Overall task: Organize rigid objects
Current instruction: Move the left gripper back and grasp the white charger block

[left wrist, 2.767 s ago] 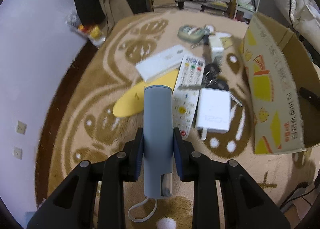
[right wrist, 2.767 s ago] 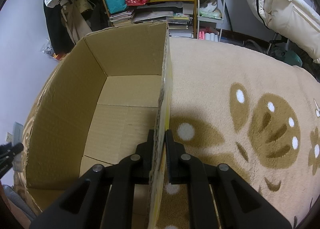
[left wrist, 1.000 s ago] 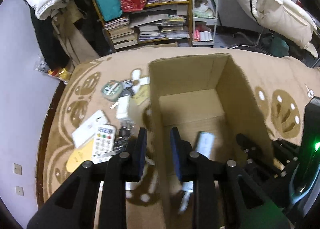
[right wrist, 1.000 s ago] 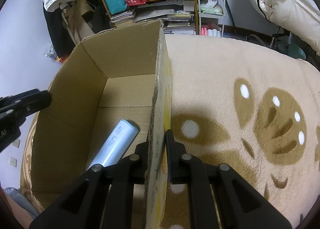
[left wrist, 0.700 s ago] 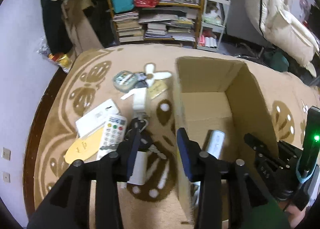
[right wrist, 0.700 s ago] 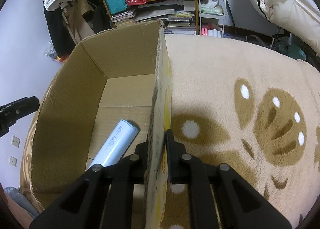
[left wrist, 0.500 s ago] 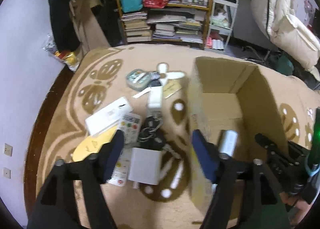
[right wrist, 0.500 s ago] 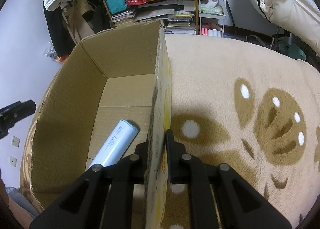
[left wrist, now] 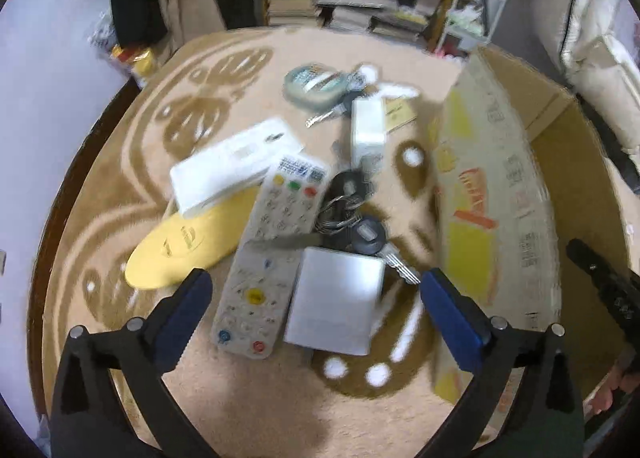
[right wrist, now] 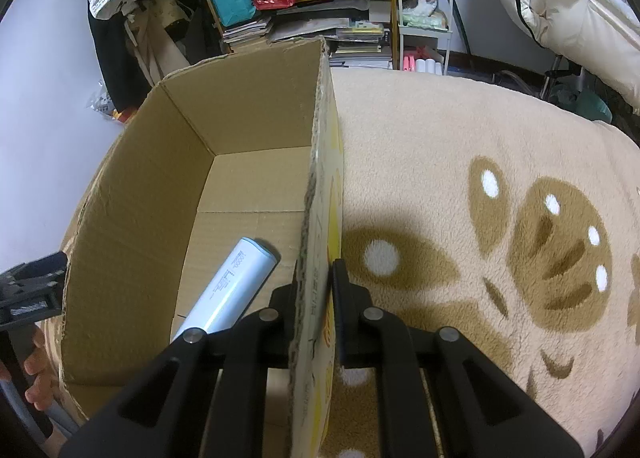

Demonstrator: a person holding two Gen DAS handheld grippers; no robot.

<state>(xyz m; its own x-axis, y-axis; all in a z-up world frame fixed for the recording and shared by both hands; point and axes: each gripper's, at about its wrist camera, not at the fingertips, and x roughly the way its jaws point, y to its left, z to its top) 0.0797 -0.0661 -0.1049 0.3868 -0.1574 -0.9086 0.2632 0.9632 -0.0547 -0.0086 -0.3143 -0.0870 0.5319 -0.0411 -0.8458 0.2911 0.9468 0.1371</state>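
Left tongs (left wrist: 312,290): jaws just spread wide, nothing between pads, poised above pile on rug (left wrist: 248,390). Right tongs (right wrist: 316,290): clamped on cardboard box (right wrist: 256,106) side wall, steadying it. Done: one item, pale blue cylinder (right wrist: 230,290), lies on box floor. Left: white charger block (left wrist: 334,304), remote control (left wrist: 272,254), key bunch (left wrist: 352,218), white case (left wrist: 234,164), yellow insole-shaped piece (left wrist: 188,244), tape measure (left wrist: 312,80), second white adapter (left wrist: 368,126), all outside box. Judged: early stage, charger block likely next.
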